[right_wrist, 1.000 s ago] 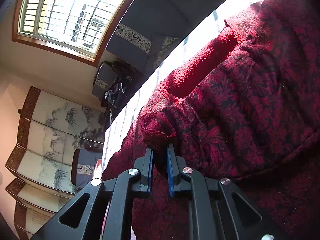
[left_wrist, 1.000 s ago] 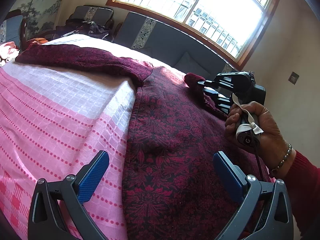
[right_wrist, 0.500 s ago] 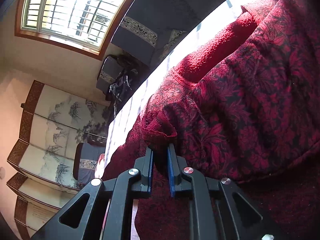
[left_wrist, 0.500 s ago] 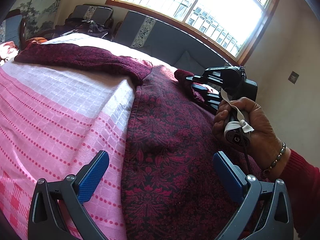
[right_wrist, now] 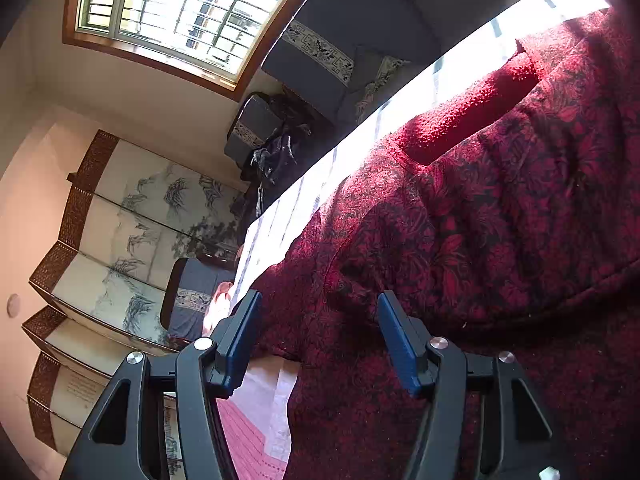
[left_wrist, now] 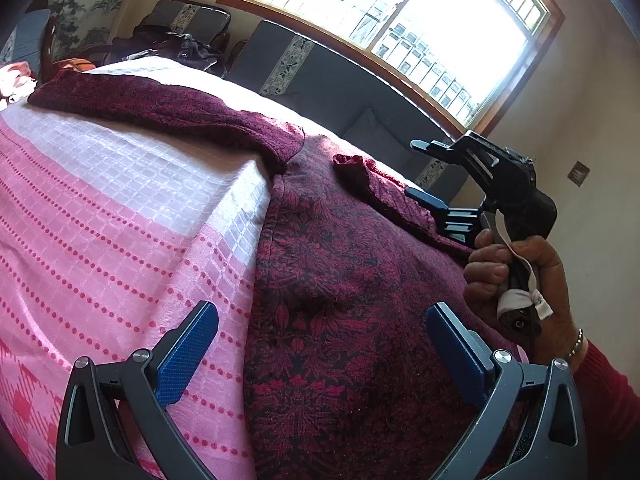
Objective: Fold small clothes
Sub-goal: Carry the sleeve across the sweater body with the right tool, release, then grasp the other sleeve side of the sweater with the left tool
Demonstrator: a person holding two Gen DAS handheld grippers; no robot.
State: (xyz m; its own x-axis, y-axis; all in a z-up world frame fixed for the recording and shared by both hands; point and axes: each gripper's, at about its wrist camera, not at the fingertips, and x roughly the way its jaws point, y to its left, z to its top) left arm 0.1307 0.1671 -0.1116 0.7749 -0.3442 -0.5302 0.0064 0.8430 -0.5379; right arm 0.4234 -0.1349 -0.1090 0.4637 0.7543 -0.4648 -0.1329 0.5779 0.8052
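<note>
A dark red patterned garment [left_wrist: 340, 300] lies spread on the pink and white bedspread [left_wrist: 120, 220]; one sleeve [left_wrist: 160, 108] stretches to the far left. The other sleeve's cuff [left_wrist: 352, 162] lies folded onto the body. My left gripper [left_wrist: 320, 344] is open and empty, low over the garment's near edge. My right gripper [left_wrist: 416, 168] is open just right of the folded cuff, held by a hand. In the right wrist view the right gripper [right_wrist: 320, 328] is open above the garment [right_wrist: 480, 240], holding nothing.
A grey headboard [left_wrist: 320, 76] and a bright window [left_wrist: 400, 12] stand behind the bed. Chairs with dark clothes [left_wrist: 184, 40] are at the far left. A painted folding screen [right_wrist: 120, 240] stands by the wall.
My right gripper carried the sleeve cuff left onto the garment's body, then opened and let it go. My left gripper has stayed still and open.
</note>
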